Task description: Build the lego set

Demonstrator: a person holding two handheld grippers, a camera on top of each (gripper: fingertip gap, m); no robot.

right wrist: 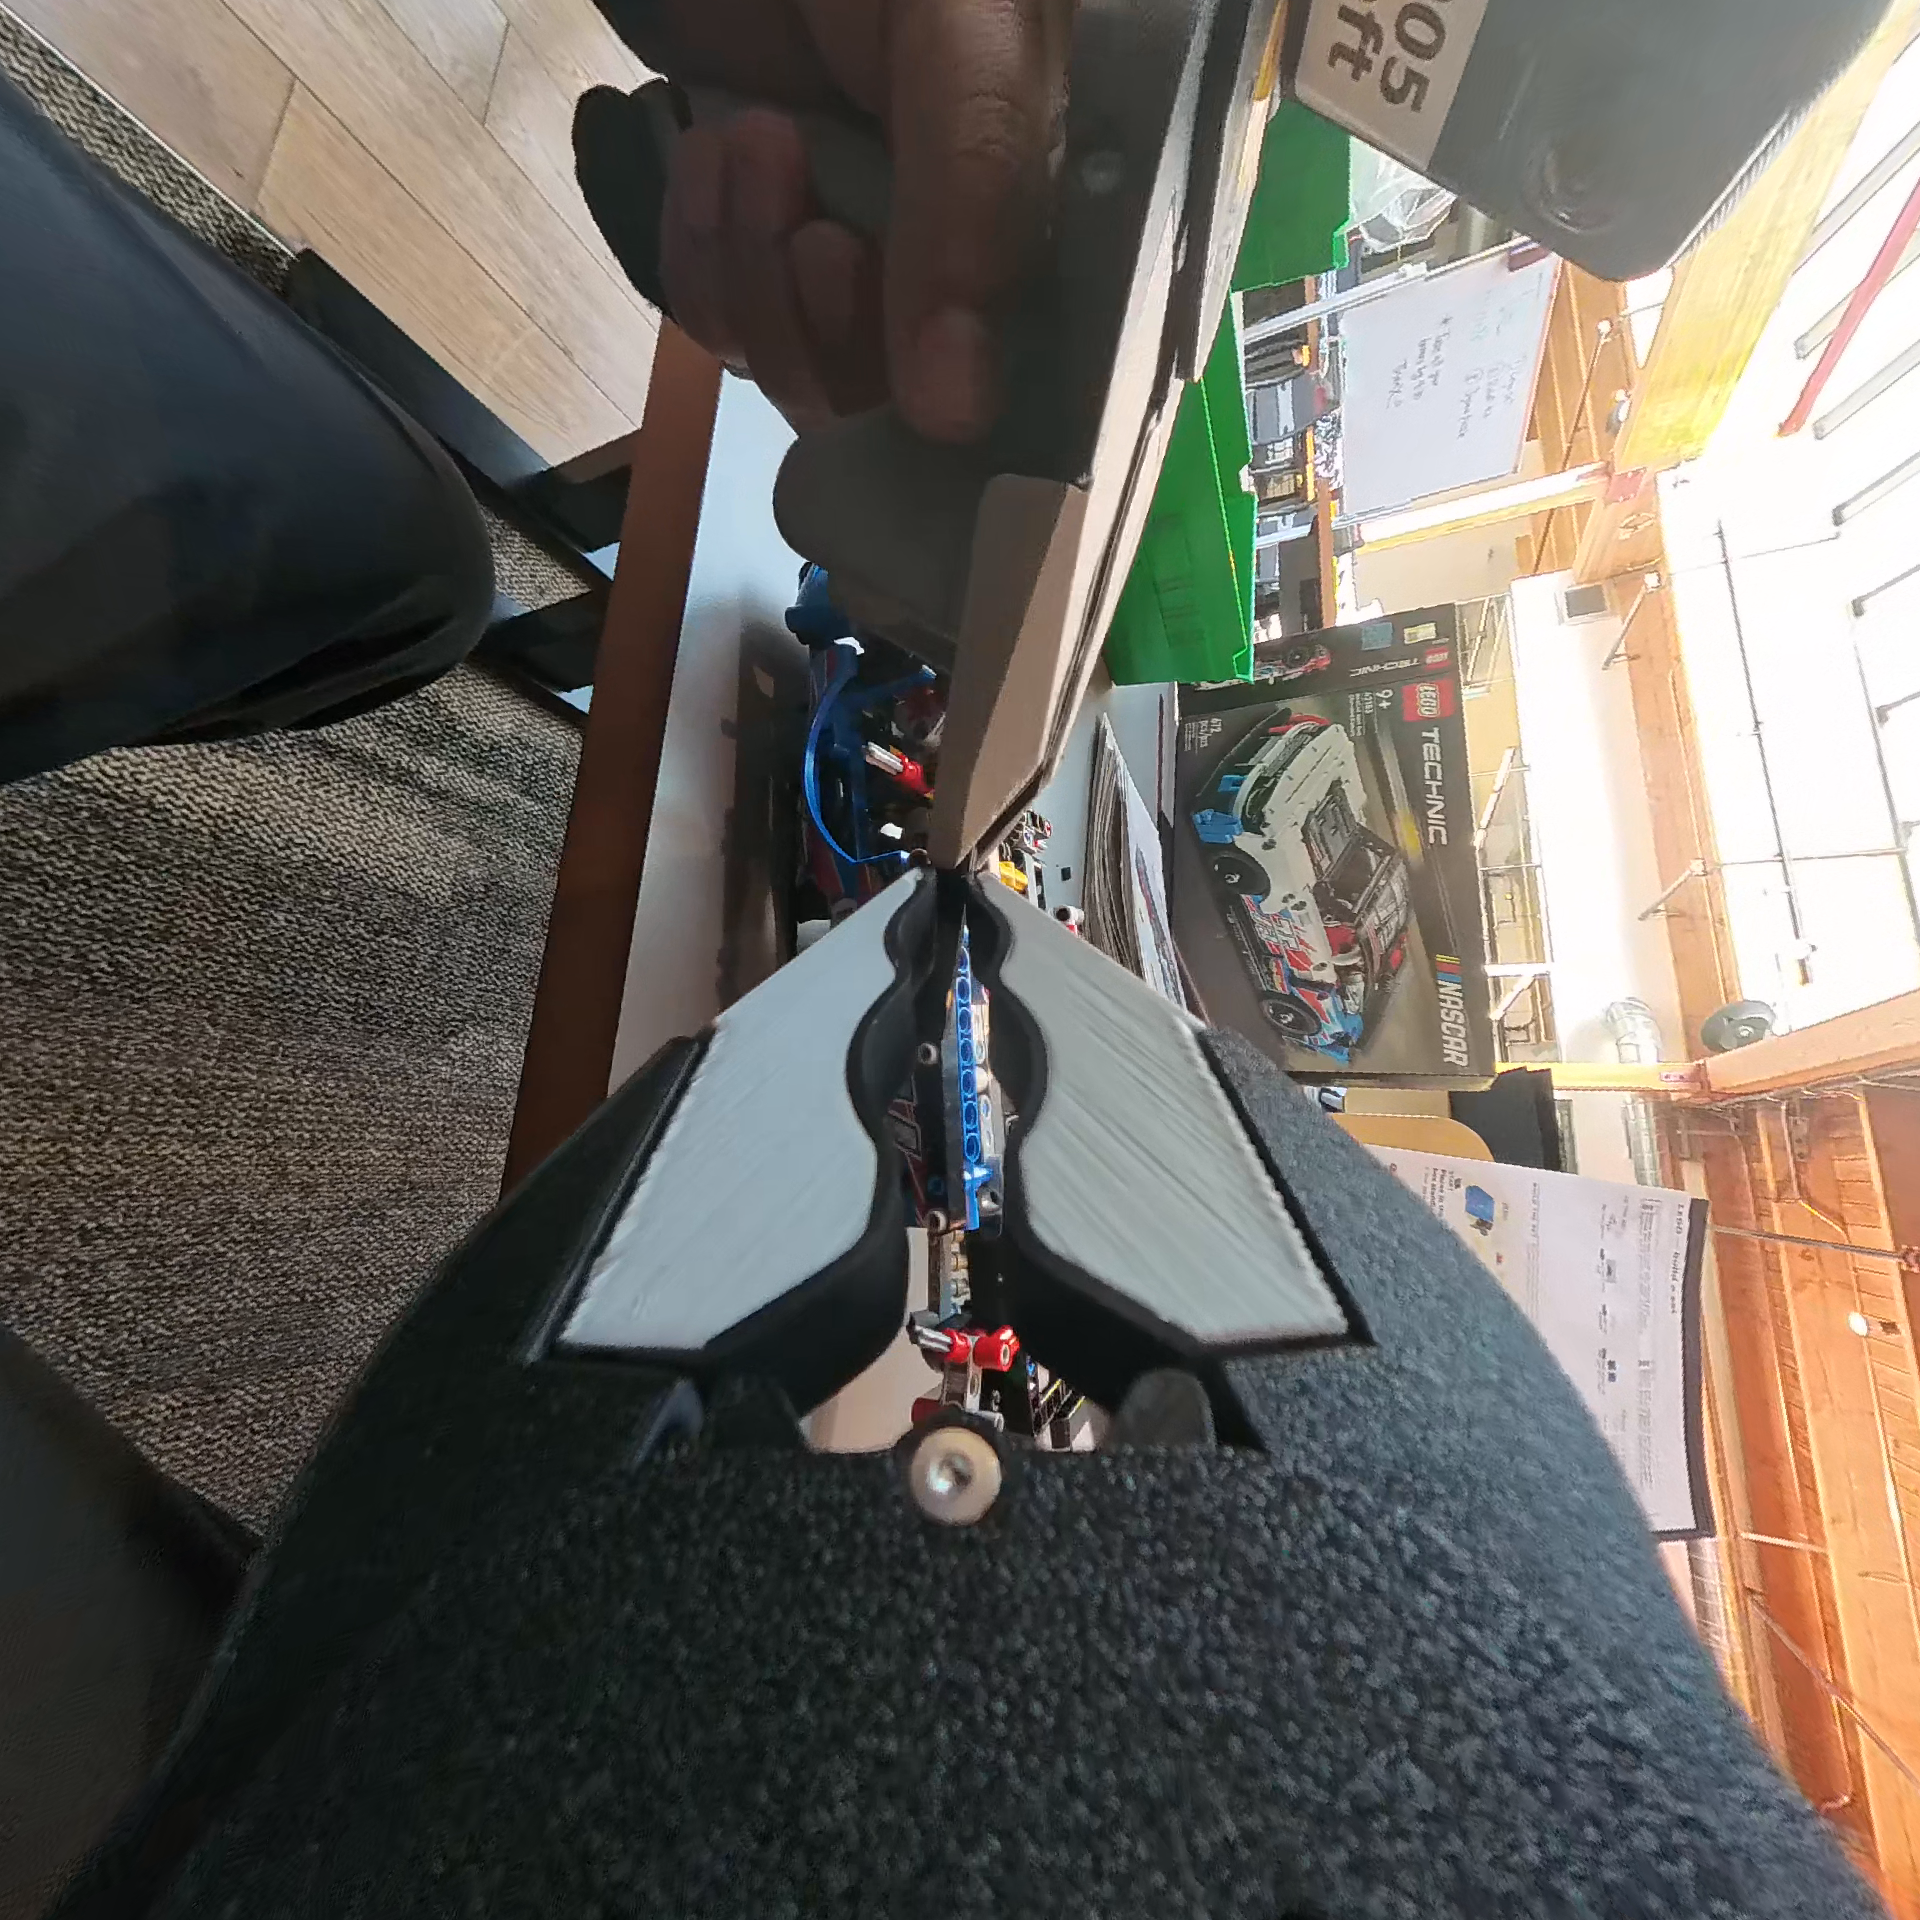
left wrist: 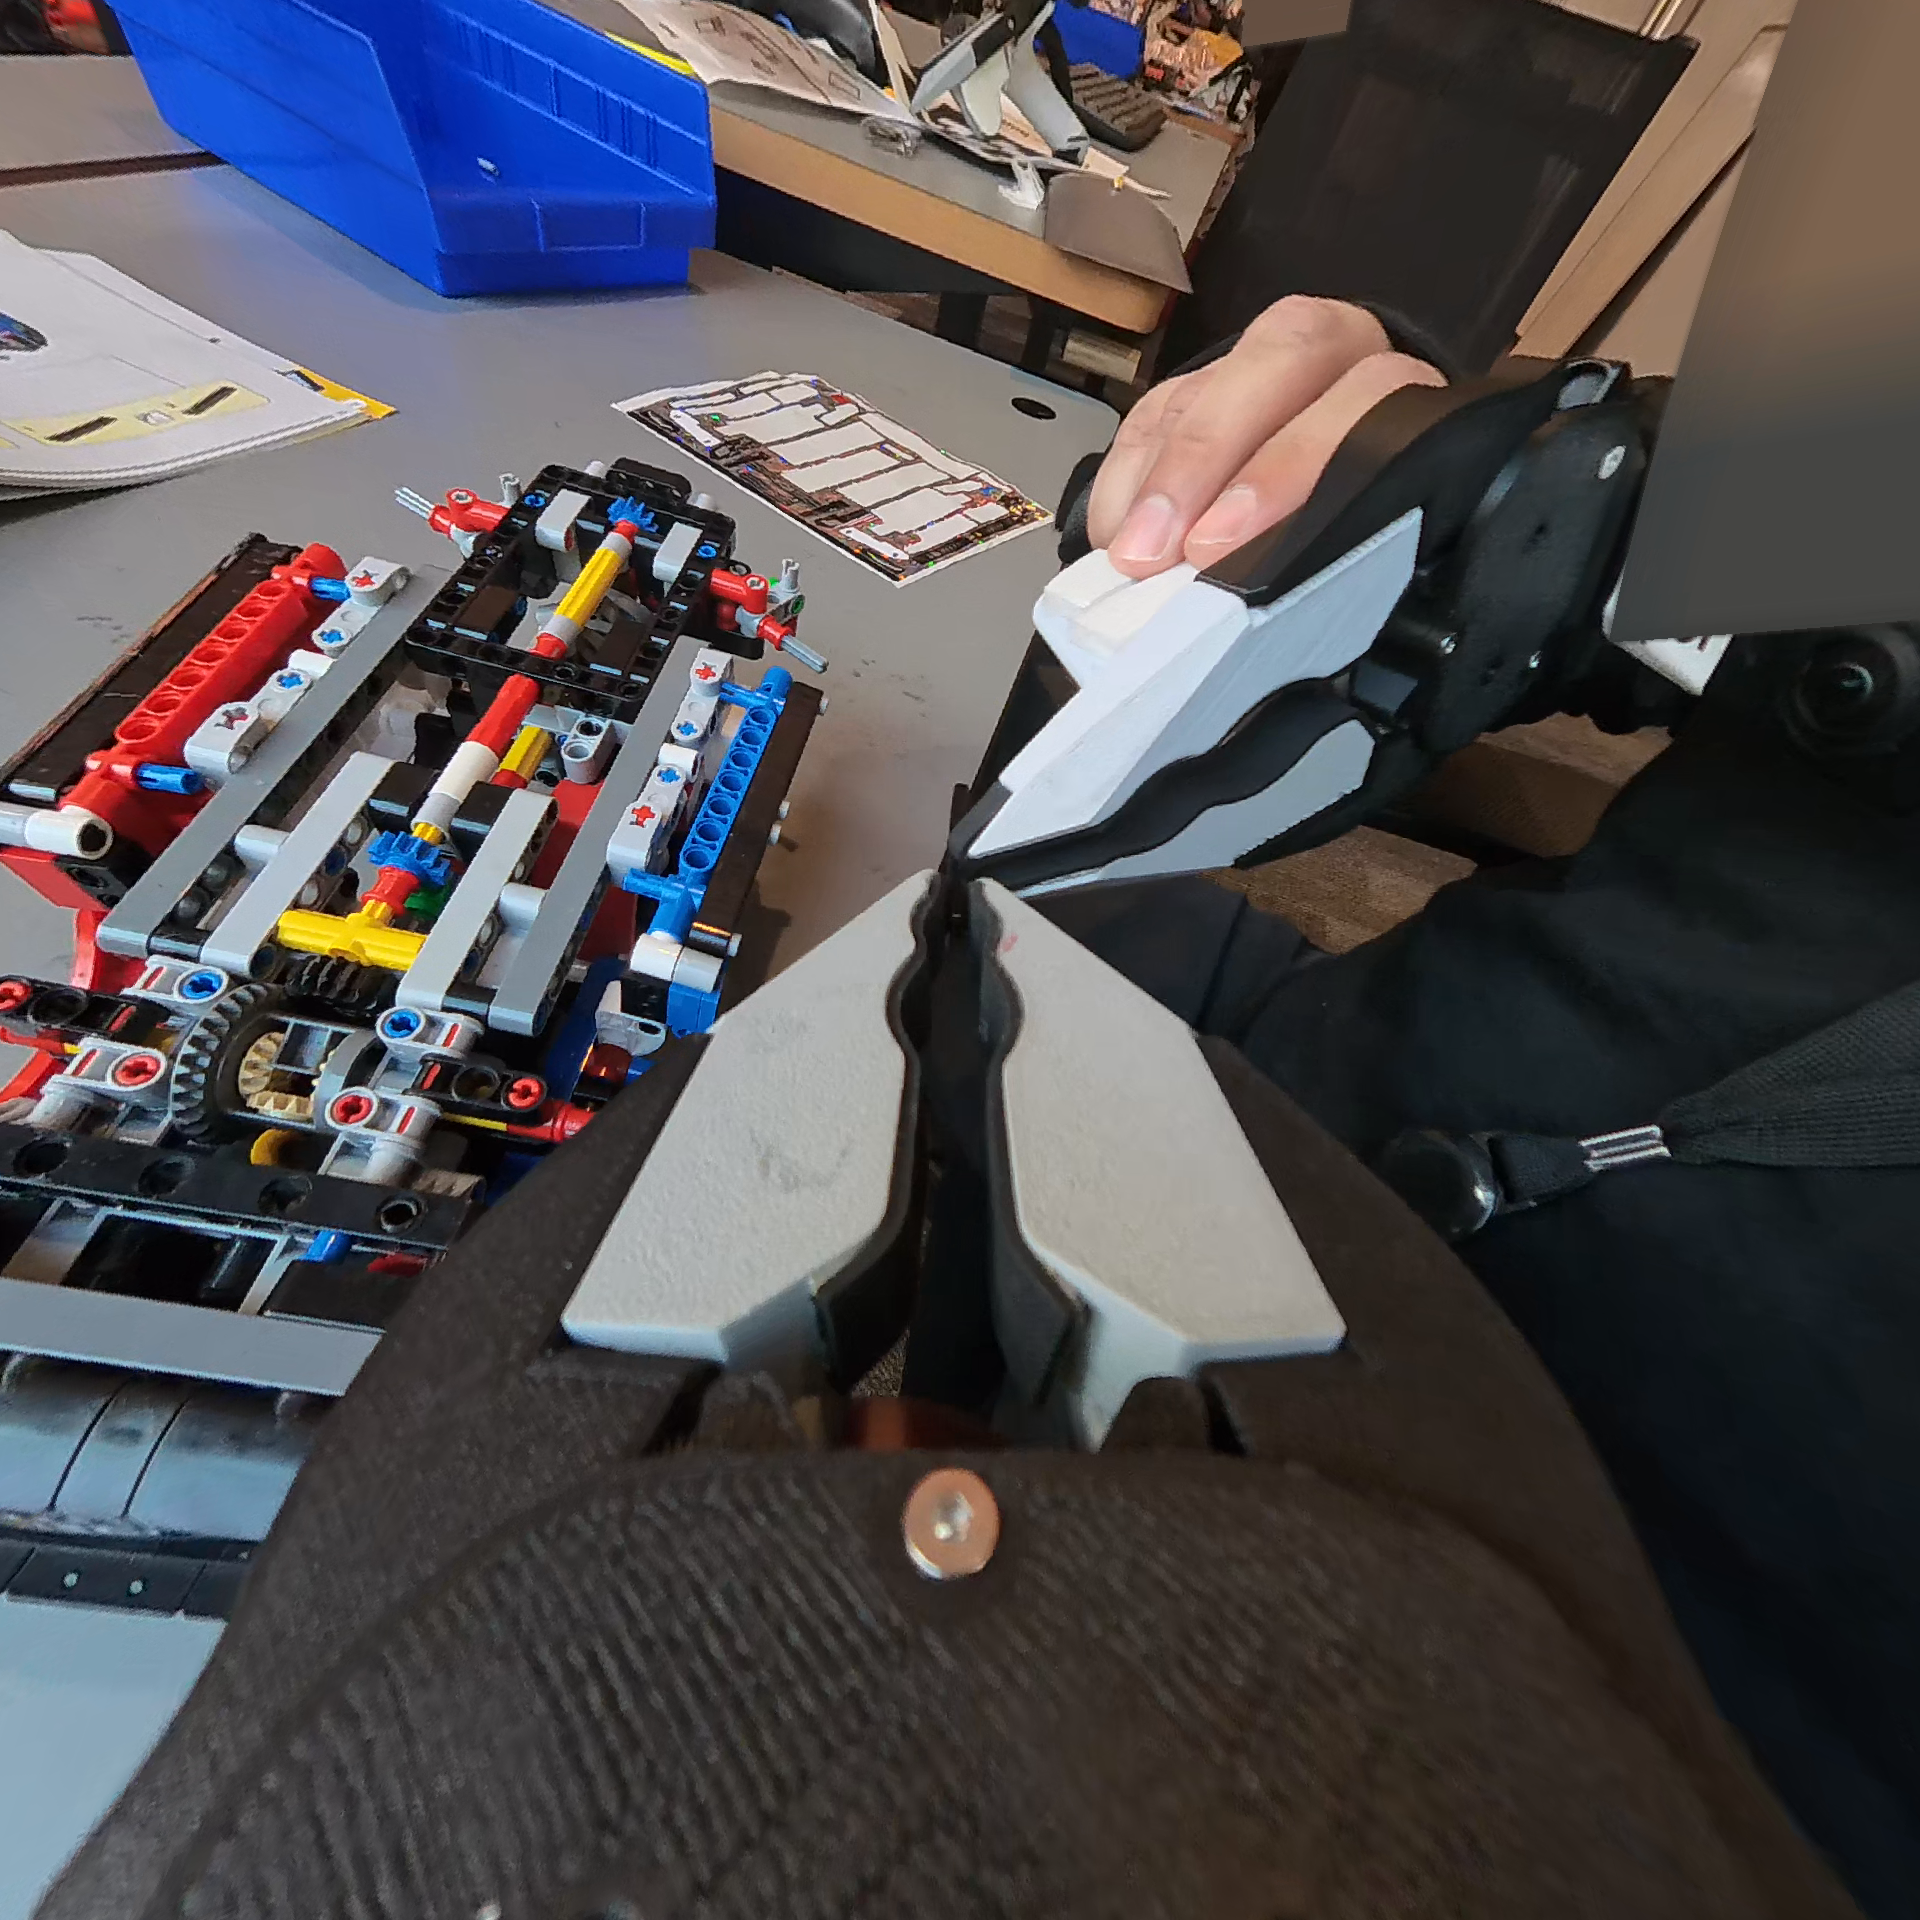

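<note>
The partly built Lego car chassis (left wrist: 416, 831), with red, blue, grey, black and yellow beams, lies on the grey table (left wrist: 914, 675) to the left. In the right wrist view its blue side (right wrist: 862, 769) shows edge on. My left gripper (left wrist: 951, 888) is shut just off the table's edge, with a thin black sliver, seemingly a small piece, between its tips. My right gripper (left wrist: 961, 852) comes in from the right, shut, tip to tip with the left. In the right wrist view my right gripper (right wrist: 945, 878) meets the left gripper (right wrist: 940, 854) from above. The piece is mostly hidden.
A blue bin (left wrist: 468, 135), an instruction booklet (left wrist: 135, 395) and a sticker sheet (left wrist: 842, 473) lie behind the chassis. The Lego box (right wrist: 1340, 883), a green bin (right wrist: 1184, 540) and a printed sheet (right wrist: 1590, 1330) show beyond. A hand (left wrist: 1226, 416) holds the right gripper. The grippers are tip to tip, or close to it.
</note>
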